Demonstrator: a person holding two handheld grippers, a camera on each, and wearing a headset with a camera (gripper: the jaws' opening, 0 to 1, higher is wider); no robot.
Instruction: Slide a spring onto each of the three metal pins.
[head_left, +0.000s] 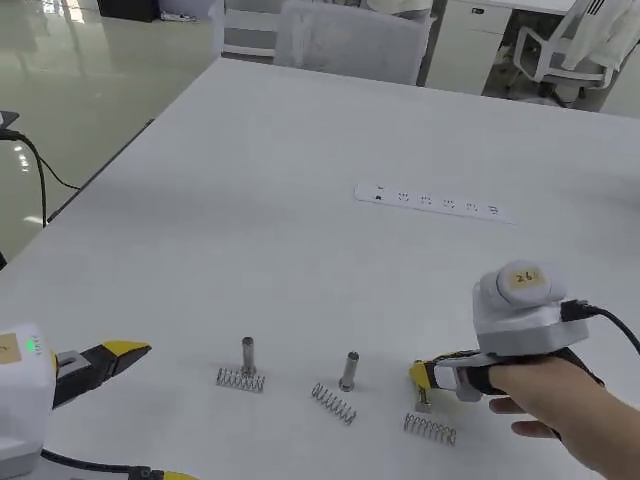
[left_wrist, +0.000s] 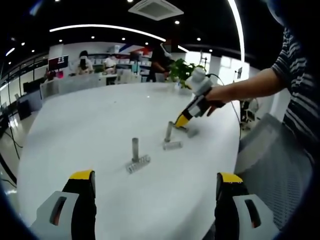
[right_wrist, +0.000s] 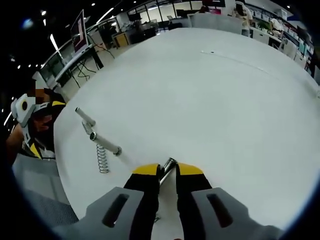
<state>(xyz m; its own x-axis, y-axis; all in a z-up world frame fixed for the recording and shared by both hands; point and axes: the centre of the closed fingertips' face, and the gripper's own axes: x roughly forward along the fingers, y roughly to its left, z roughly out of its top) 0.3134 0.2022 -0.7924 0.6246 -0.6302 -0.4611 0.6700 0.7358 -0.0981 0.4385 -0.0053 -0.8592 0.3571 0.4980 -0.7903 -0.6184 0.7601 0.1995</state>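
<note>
The right gripper (right_wrist: 168, 170) pinches the rightmost short silver metal pin (right_wrist: 169, 162) near the white counter's (head_left: 300, 200) front edge, probably steadying it for its coiled steel spring (head_left: 430, 429). The left gripper (left_wrist: 156, 176) hangs wide open and empty.

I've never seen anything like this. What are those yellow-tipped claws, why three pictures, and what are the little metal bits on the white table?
No robot here: a person works a pair of two-jaw grippers. The wide picture comes from a camera on the person's head; each round one from a camera riding on a gripper. The left gripper is open and holds nothing. The right gripper is shut on the right pin. The left pin and the middle pin stand upright on the table. A spring lies beside each: the left spring, the middle spring, the right spring, none on a pin yet. Farther back lies a power strip.
</note>
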